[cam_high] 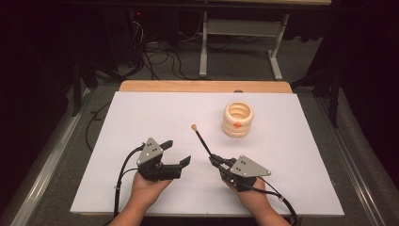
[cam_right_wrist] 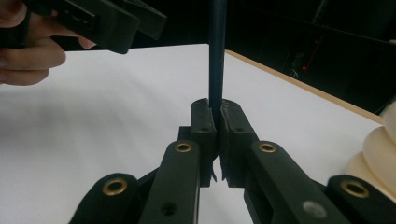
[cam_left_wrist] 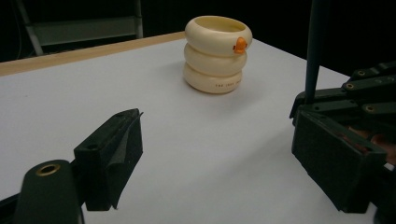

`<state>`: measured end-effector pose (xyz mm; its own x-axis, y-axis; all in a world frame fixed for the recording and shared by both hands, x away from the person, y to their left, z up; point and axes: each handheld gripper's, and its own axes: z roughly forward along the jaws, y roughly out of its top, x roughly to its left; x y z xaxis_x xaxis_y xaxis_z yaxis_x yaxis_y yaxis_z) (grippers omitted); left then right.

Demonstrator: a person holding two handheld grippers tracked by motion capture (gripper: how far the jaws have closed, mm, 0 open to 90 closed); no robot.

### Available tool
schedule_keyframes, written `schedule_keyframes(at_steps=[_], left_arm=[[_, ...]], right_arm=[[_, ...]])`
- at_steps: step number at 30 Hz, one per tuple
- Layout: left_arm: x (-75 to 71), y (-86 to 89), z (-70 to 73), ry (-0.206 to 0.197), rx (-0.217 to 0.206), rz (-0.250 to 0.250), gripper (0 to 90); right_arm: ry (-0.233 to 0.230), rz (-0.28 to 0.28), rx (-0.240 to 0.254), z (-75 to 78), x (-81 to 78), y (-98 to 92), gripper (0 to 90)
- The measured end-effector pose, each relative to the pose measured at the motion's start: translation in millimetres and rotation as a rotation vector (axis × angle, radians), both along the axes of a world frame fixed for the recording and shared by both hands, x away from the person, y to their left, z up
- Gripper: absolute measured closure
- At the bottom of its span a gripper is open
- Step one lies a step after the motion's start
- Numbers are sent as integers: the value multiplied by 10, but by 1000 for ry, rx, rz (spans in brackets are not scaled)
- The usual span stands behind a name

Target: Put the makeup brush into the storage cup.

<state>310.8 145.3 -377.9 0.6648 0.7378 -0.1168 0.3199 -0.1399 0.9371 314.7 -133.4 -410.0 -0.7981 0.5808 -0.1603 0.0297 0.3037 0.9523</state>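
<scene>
The stick [cam_high: 203,140], dark with a pale knob at its far tip, is pinched by its near end in the right gripper [cam_high: 217,161] near the bench's [cam_high: 141,113] front edge, tip angled away, likely so it can go into the cup [cam_high: 237,119] toward the back right. The left gripper [cam_high: 178,153] waits beside it, fingers [cam_left_wrist: 109,156] wide and empty, probably free to assist.

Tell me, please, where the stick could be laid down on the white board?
The left half of the board is bare, as is the strip right of the ringed holder. It is crowded near the front, around both grippers, left and right.
</scene>
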Motion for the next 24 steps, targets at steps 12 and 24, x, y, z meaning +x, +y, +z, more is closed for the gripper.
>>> schedule_keyframes(at_steps=[12,24], left_arm=[[30,-59,62,5,-46,-24,193],[52,-47,22,-9,-74,-38,251]], right_arm=[[1,33,-5,-23,-38,103,878],[3,46,-23,-68,-56,204,878]])
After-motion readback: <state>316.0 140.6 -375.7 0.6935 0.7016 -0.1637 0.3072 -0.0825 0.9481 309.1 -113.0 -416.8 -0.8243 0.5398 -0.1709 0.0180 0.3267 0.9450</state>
